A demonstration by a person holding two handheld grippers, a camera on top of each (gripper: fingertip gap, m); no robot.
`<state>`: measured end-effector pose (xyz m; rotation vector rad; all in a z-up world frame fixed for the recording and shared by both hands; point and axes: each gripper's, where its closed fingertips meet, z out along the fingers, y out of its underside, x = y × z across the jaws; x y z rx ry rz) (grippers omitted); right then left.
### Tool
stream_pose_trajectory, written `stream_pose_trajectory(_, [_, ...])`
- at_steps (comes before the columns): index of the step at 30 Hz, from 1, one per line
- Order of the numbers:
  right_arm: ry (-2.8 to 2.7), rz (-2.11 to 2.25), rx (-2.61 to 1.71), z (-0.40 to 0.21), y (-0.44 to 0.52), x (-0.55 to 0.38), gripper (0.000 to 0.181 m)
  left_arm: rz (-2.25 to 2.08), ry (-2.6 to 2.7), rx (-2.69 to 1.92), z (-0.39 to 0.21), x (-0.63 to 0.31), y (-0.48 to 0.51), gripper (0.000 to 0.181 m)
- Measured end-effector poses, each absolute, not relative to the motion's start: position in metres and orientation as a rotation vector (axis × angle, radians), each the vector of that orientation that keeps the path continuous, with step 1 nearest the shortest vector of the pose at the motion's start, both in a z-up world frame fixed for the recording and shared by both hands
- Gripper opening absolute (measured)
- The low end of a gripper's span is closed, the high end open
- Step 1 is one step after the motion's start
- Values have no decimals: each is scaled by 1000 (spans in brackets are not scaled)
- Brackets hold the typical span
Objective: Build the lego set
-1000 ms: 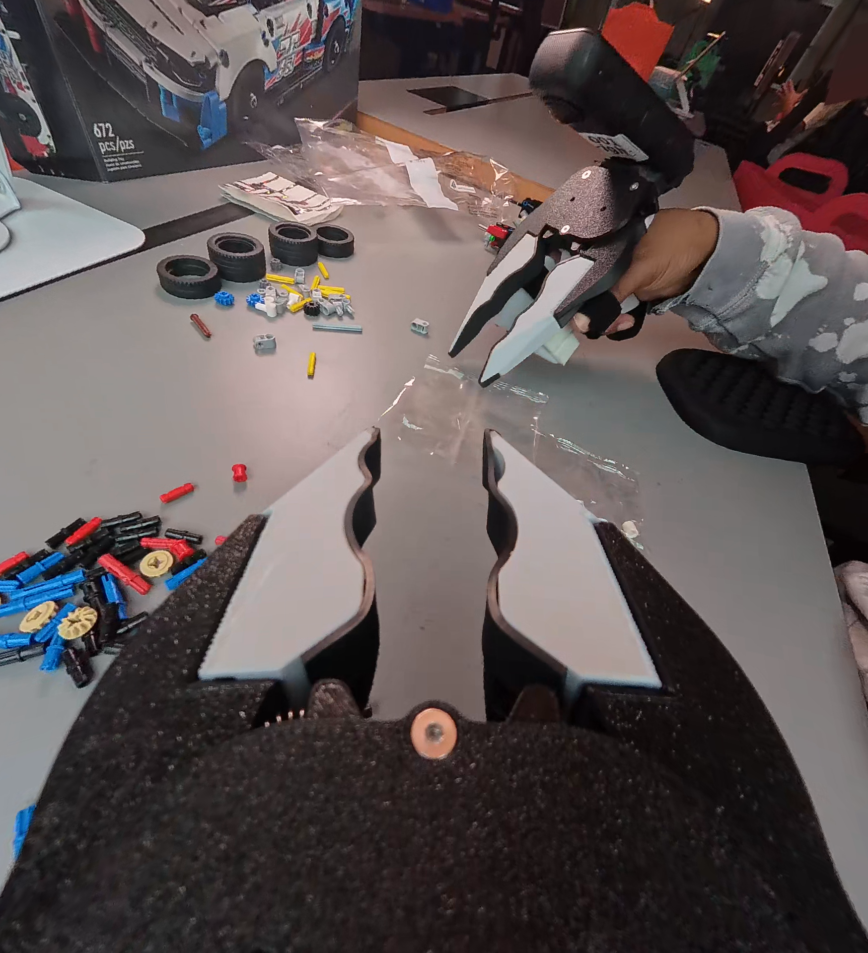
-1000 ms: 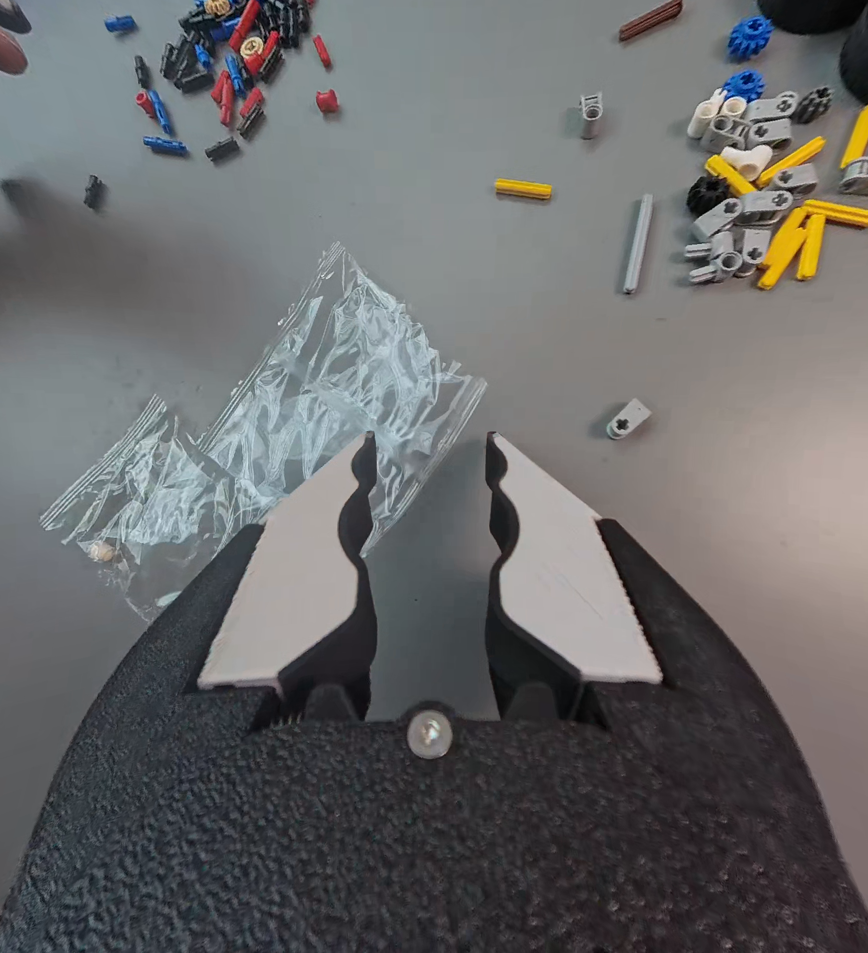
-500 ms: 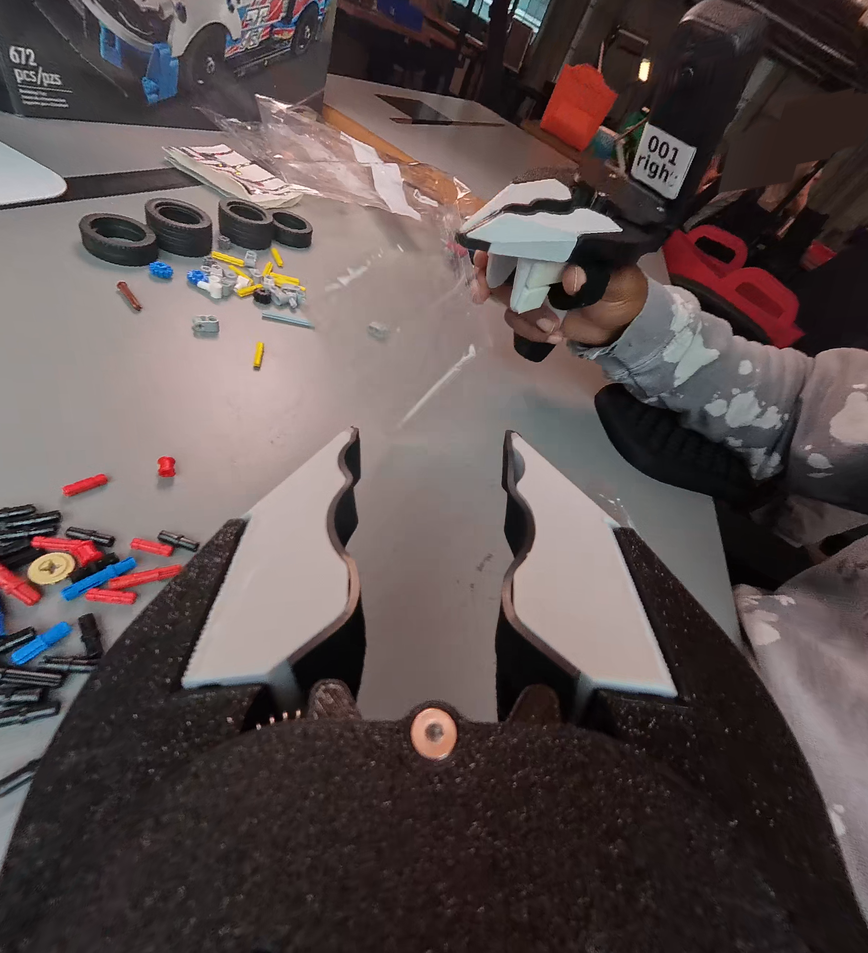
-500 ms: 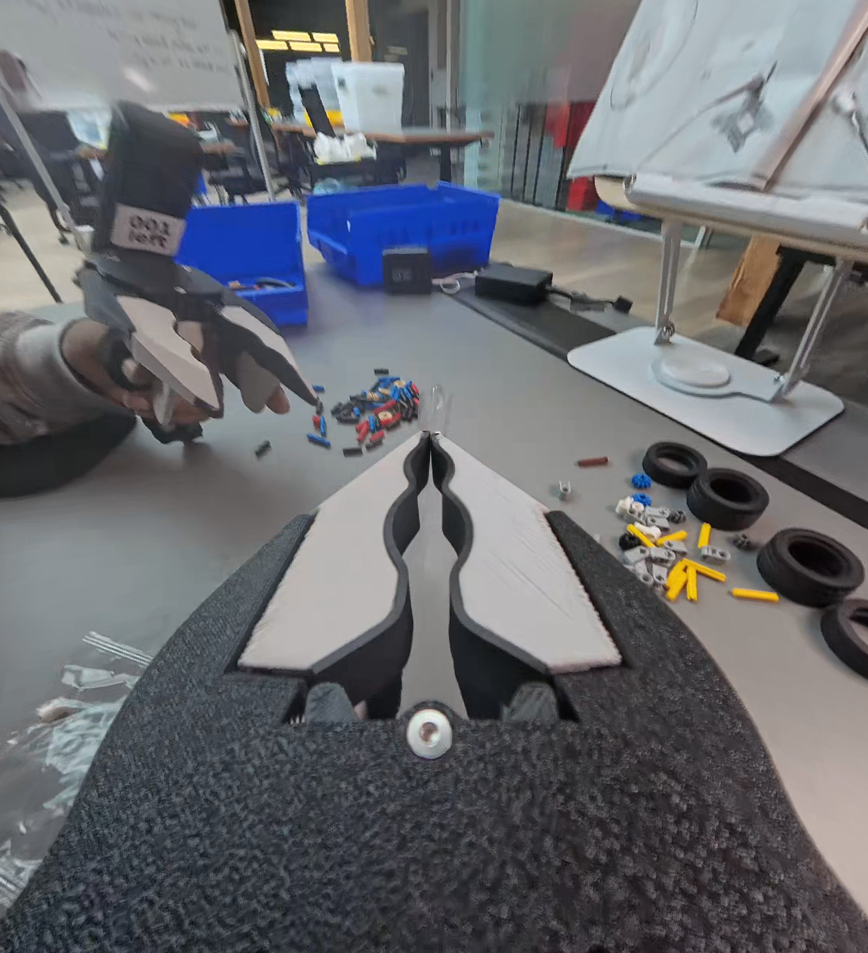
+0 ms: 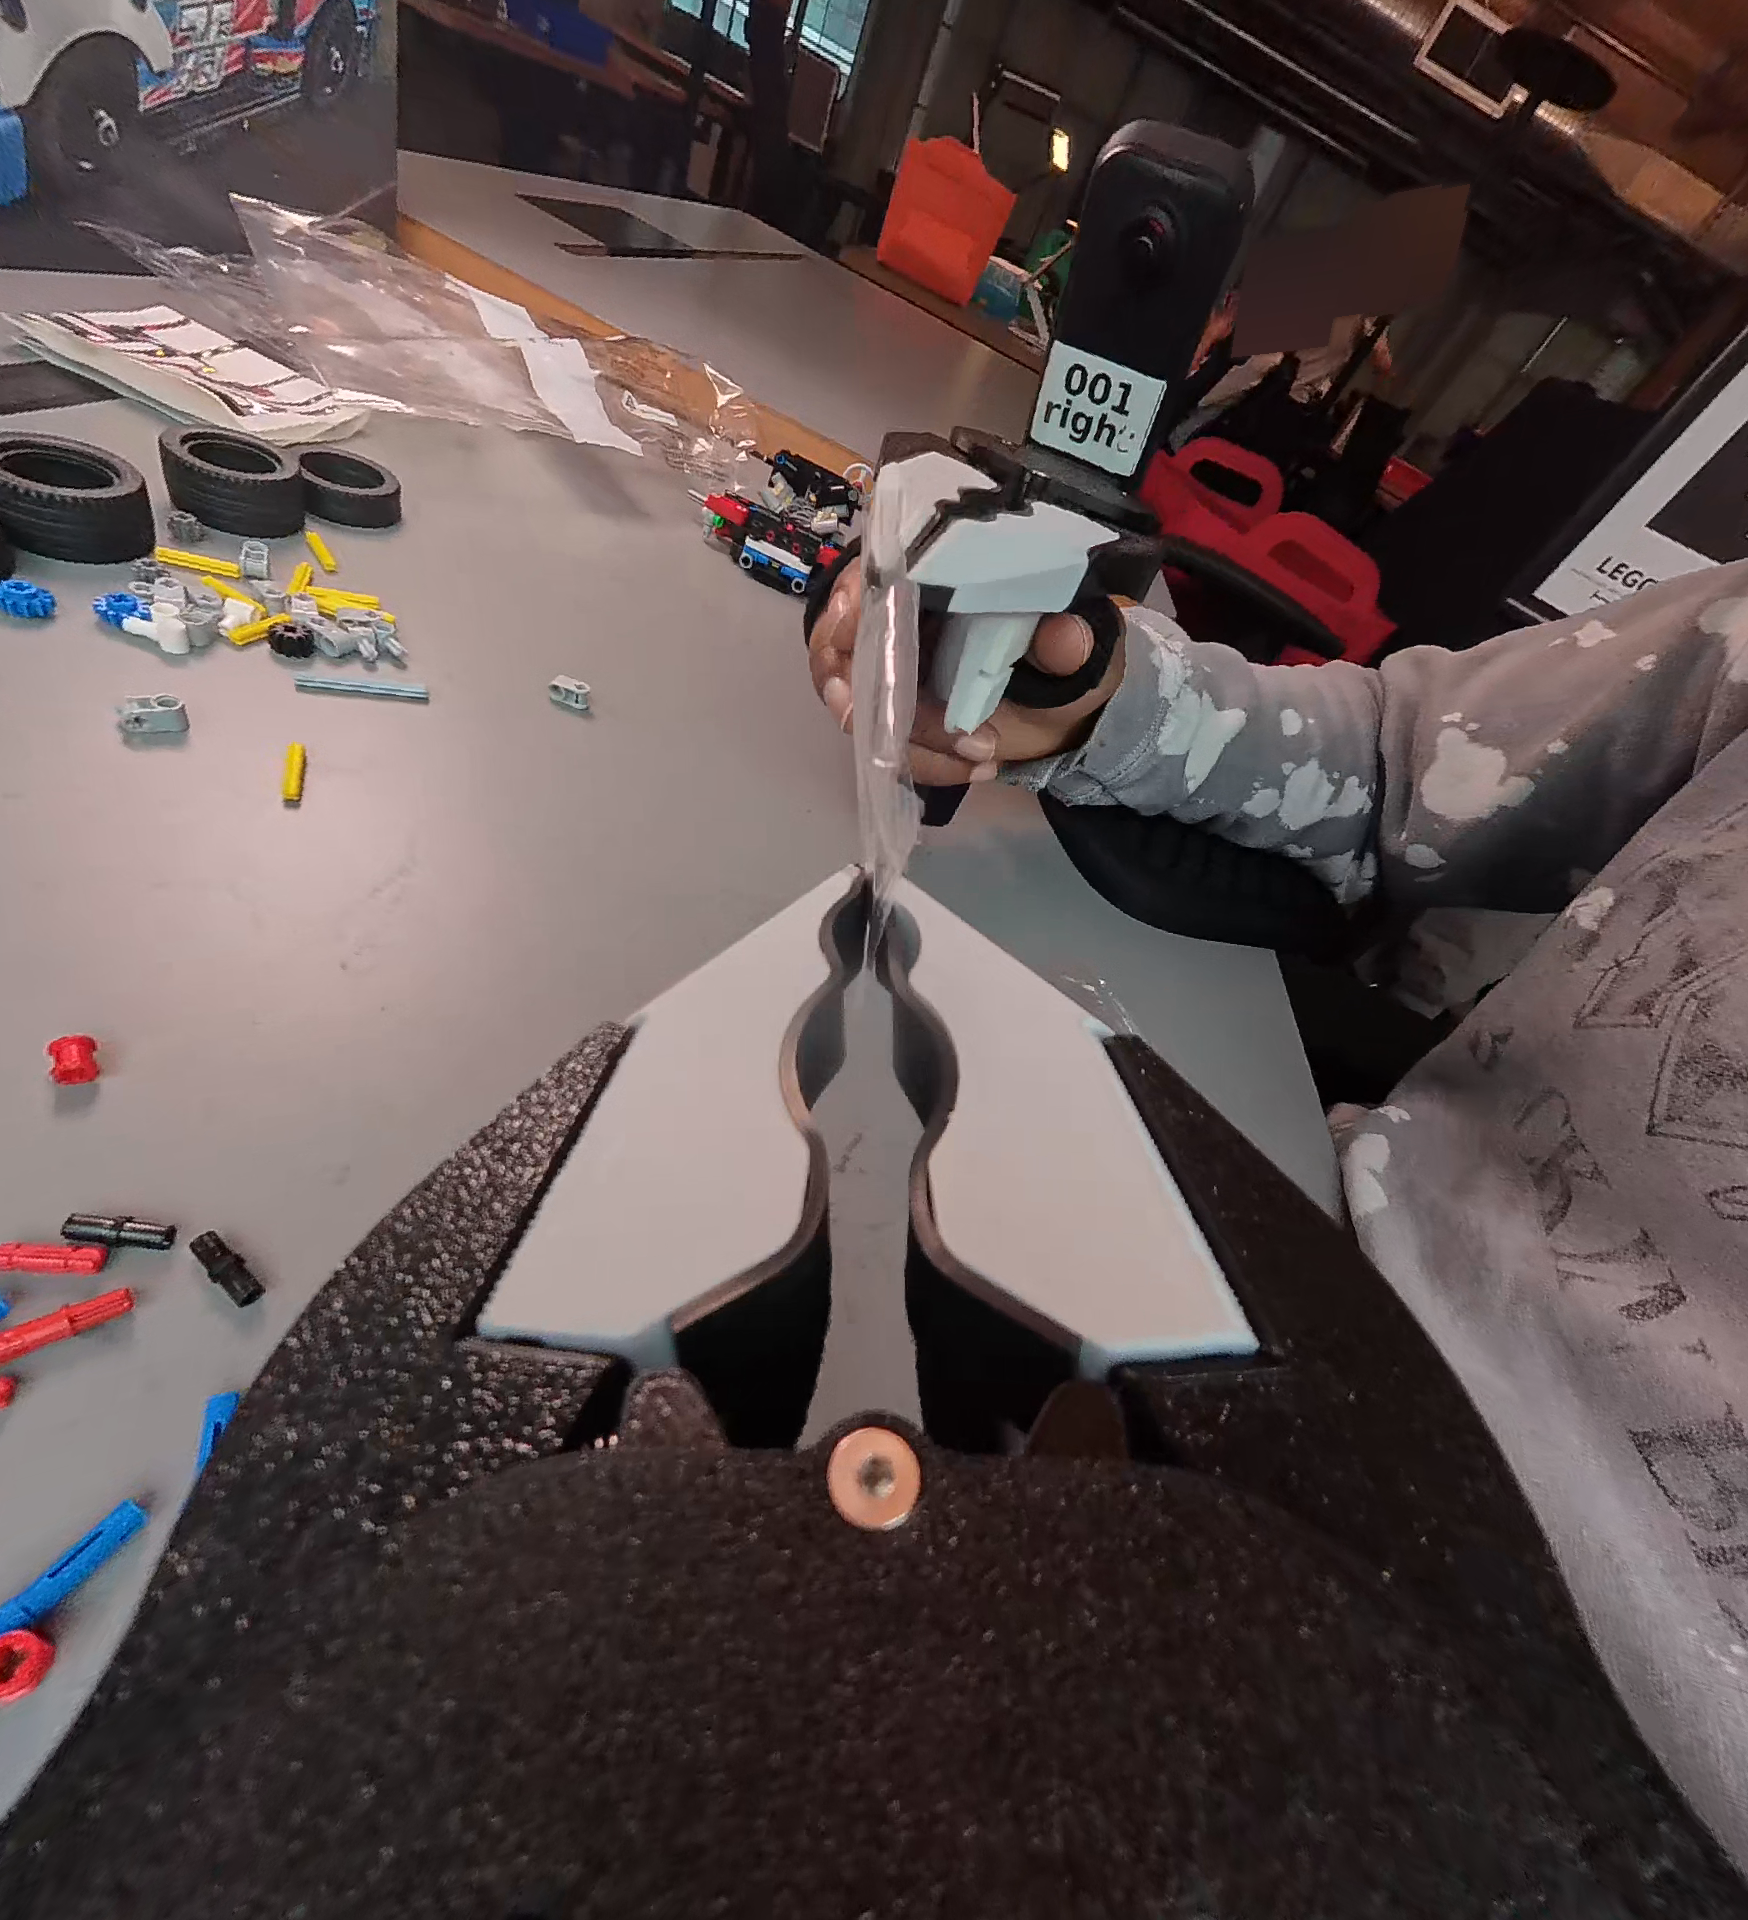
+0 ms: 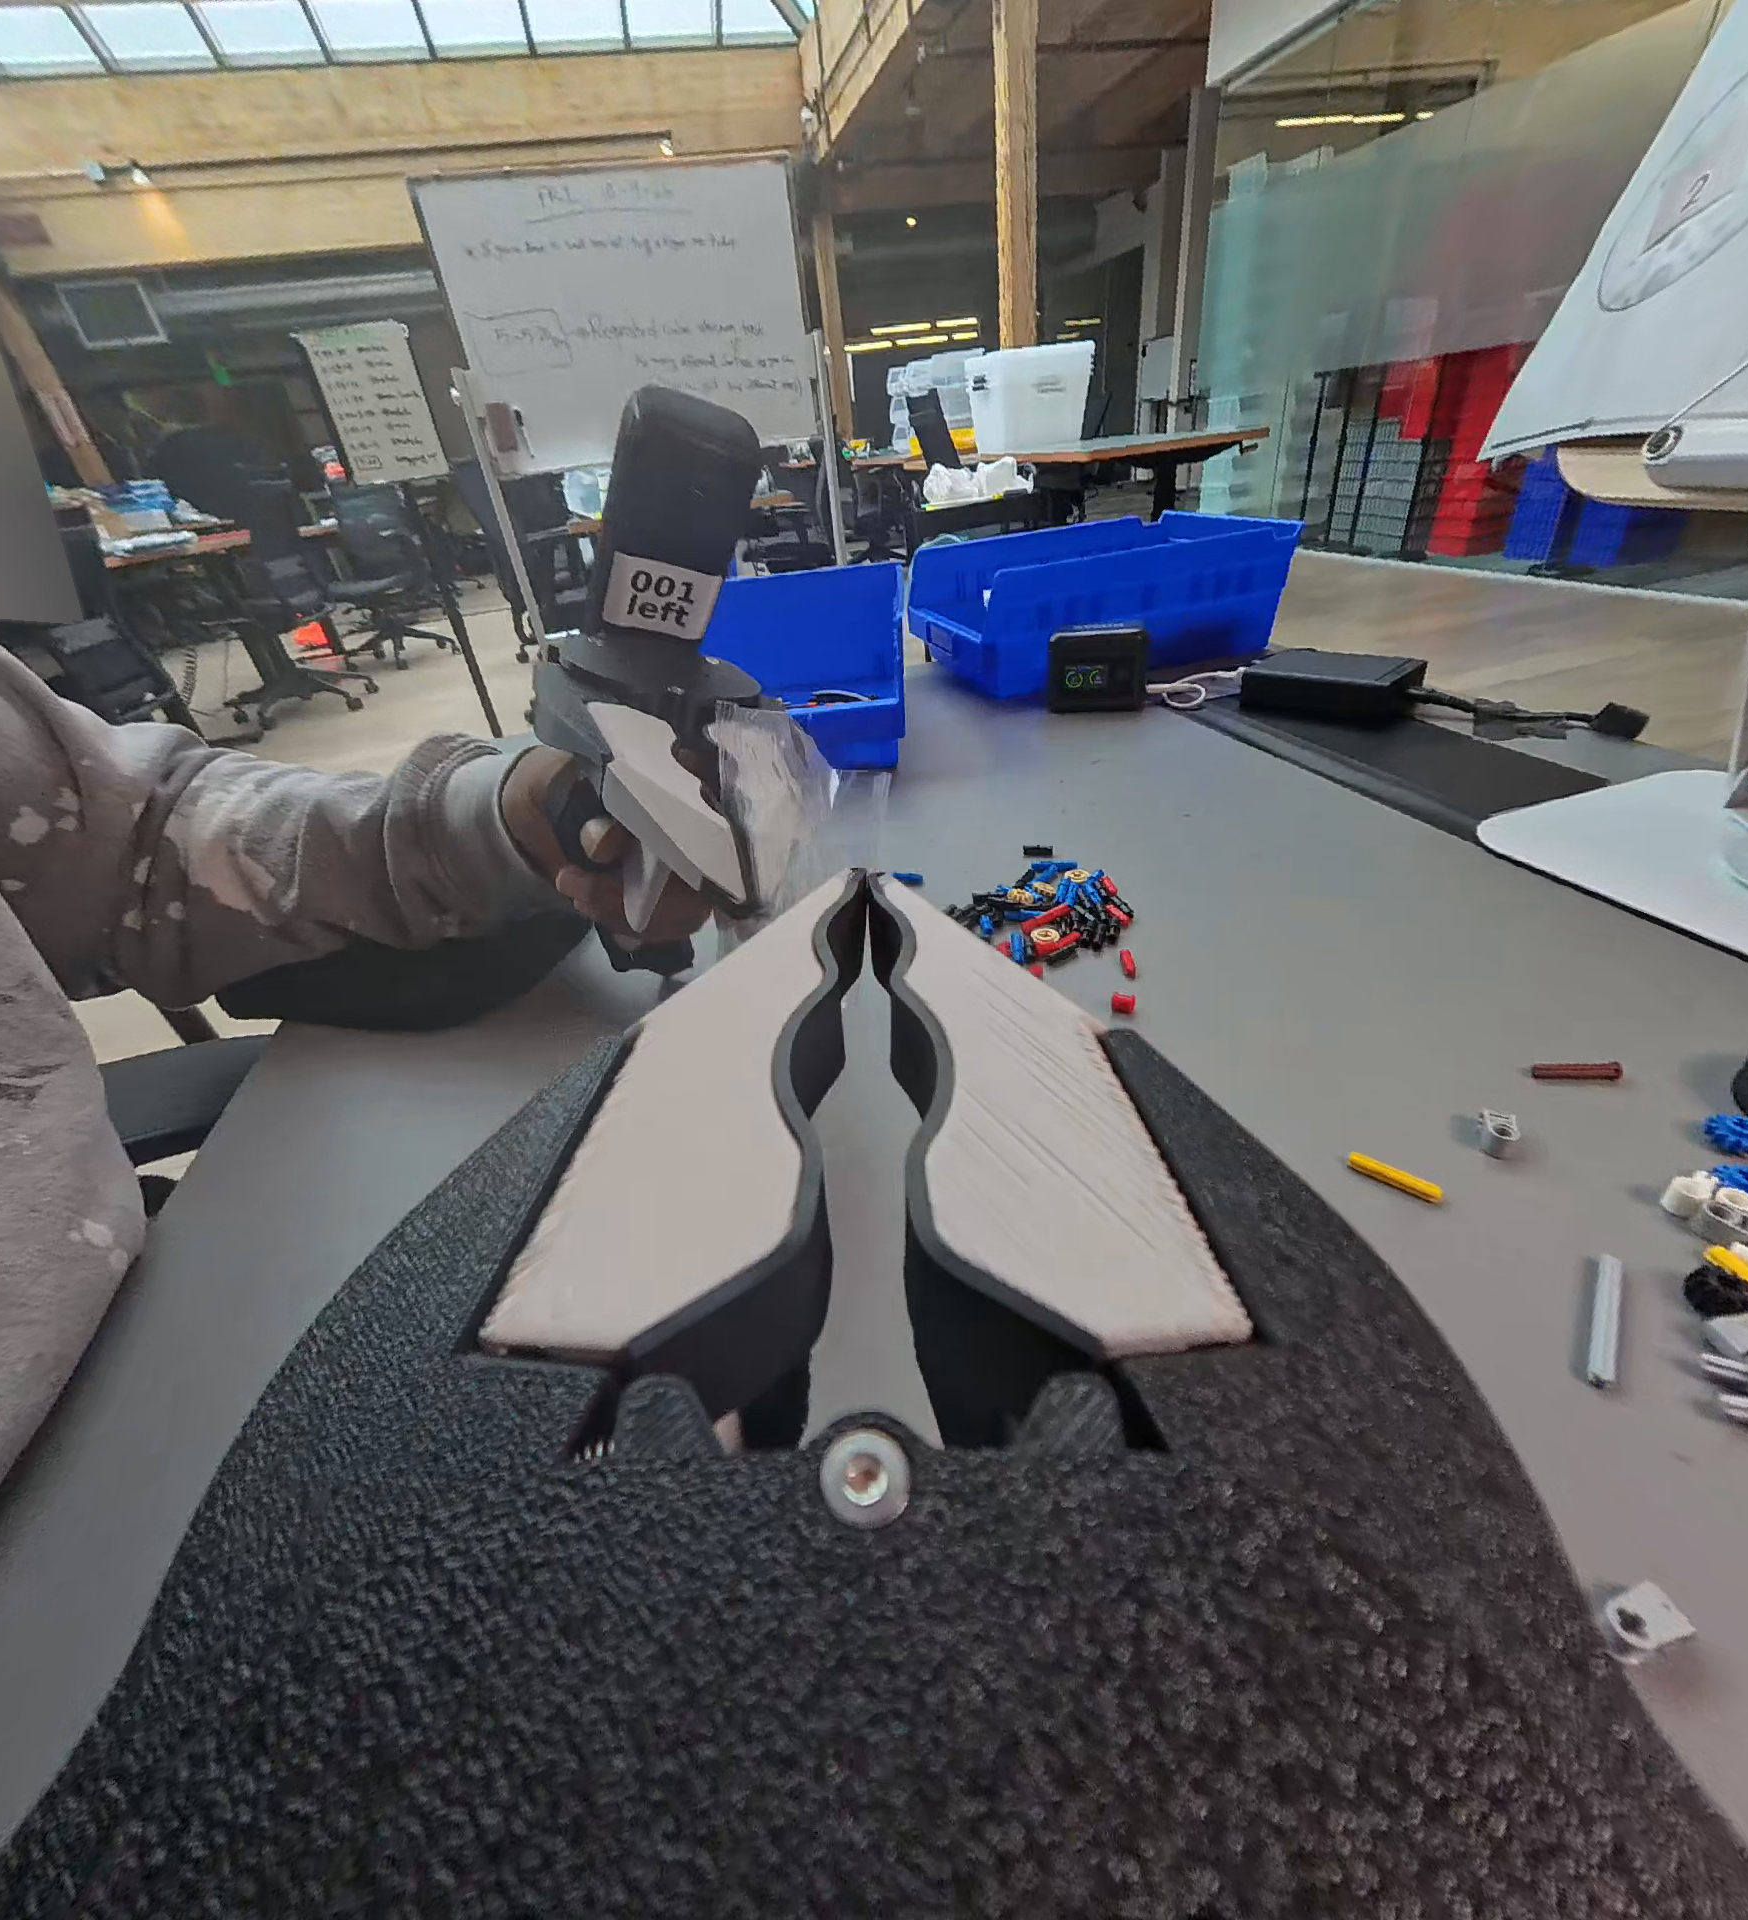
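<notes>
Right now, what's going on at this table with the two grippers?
A person is holding a clear plastic bag up off the grey table, stretched between both tools. The left hand-held gripper is shut on its lower edge, and the right hand-held gripper is shut on the other end. Loose Lego pins, axles and tyres lie unassembled around them.

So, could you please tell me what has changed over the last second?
The clear bag, flat on the table a second ago, was picked up by the right tool, which closed on it. The left tool, open before, has now also shut on the bag, so it hangs stretched between both. The loose parts and tyres stayed put.
</notes>
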<state>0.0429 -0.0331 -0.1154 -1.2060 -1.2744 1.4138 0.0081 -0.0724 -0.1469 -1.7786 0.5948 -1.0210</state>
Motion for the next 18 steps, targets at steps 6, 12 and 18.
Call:
stream_pose_trajectory(6, [-1428, 1293, -1202, -135, -36, 47, 0, -872, 634, -1833, -158, -4, -68, 1])
stream_pose_trajectory(12, [-1652, 1206, -1115, -159, -58, 54, 0, -777, 863, -1903, -176, -5, -89, 0])
stream_pose_trajectory(18, [-1786, 1239, -1110, -173, -78, 59, 3, -712, 1005, -1926, -194, 4, -103, 0])
